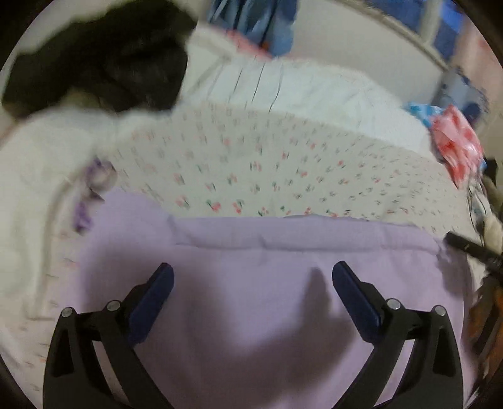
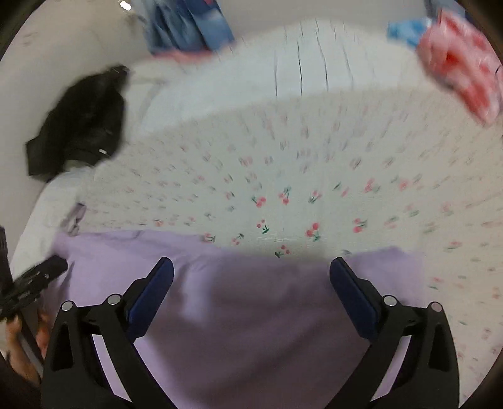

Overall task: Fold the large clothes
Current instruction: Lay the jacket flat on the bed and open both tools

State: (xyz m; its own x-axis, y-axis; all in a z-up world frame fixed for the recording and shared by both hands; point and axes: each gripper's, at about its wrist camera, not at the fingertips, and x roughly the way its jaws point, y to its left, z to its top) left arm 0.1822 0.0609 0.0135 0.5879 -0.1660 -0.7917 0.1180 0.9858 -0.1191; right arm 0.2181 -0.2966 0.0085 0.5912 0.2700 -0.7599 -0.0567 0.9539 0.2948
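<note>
The large lilac fabric garment (image 1: 251, 283) is laid flat on a bed covered by a cream sheet printed with small pink cherries (image 1: 251, 163). It fills the lower half of both wrist views, with its far edge running roughly straight across the sheet.

Left tool (image 1: 253, 277): jaws are spread wide, nothing is held between the dark blue pads (image 1: 157, 295). It is hovering over the middle of the lilac garment; whether the pads touch the cloth cannot be told.

Right tool (image 2: 251, 273): jaws are likewise spread wide, nothing gripped. It is positioned over the garment near its far edge, with bare cherry sheet seen just beyond the fingertips. The left tool is seen at the left border of the right wrist view, beside the garment's left edge (both views are motion-blurred, so fine detail is lost).

Other items noted:
- A crumpled black garment (image 1: 100, 59) is lying at the far left of the bed, well apart from the lilac one.
- A white quilted cover (image 1: 298, 91) is seen beyond the cherry sheet.
- A pink-and-white patterned cloth bundle (image 2: 462, 63) sits at the far right, next to something light blue.
- A white fabric piece with purple trim (image 1: 47, 176) lies just beside the lilac garment's left corner.
- Blue fabric (image 2: 188, 25) is seen against the wall at the back.
</note>
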